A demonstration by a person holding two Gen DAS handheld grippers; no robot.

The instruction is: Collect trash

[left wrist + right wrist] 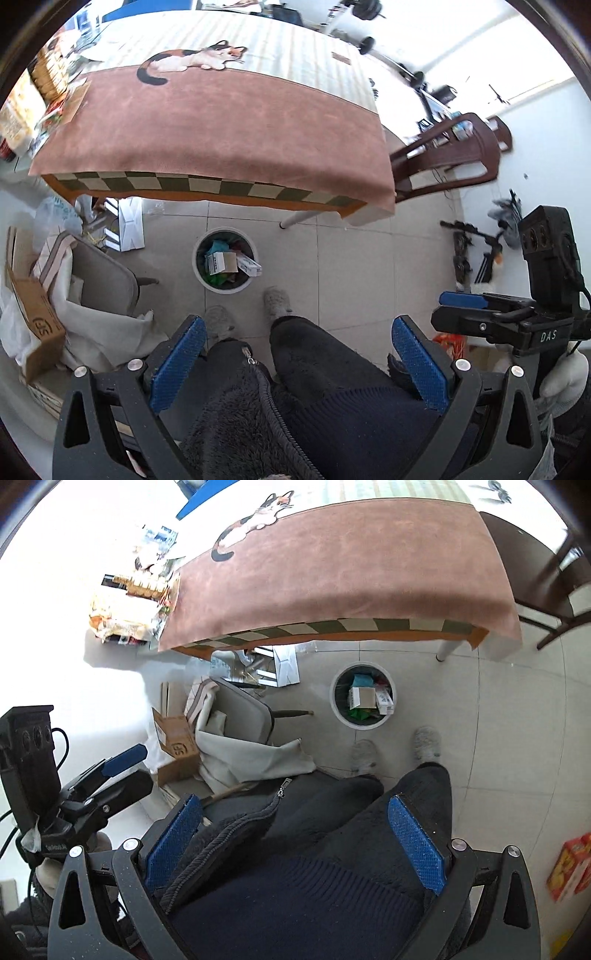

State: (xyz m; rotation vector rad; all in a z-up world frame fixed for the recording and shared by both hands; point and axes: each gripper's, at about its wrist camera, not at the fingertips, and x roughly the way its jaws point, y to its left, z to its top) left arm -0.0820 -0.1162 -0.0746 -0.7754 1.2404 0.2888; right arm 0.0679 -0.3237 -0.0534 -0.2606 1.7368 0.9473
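A round white trash bin (207, 280) (338, 709) stands on the tiled floor in front of the table, holding small cardboard boxes (221, 263) (362, 698) and green and blue wrappers. My left gripper (301, 332) is open and empty, held above the person's dark trousers, well short of the bin. My right gripper (295, 808) is open and empty too, also over the lap. Each gripper shows from the side in the other's view: the right gripper (465, 306), the left gripper (122, 760).
A table with a brown cat-print cloth (221, 122) (351, 572) fills the far side. A wooden chair (450, 147) stands right of it. A grey chair (107, 277), cardboard box (37, 325) and bags crowd the left. An orange box (570, 864) lies at right. The person's slippers (277, 301) rest near the bin.
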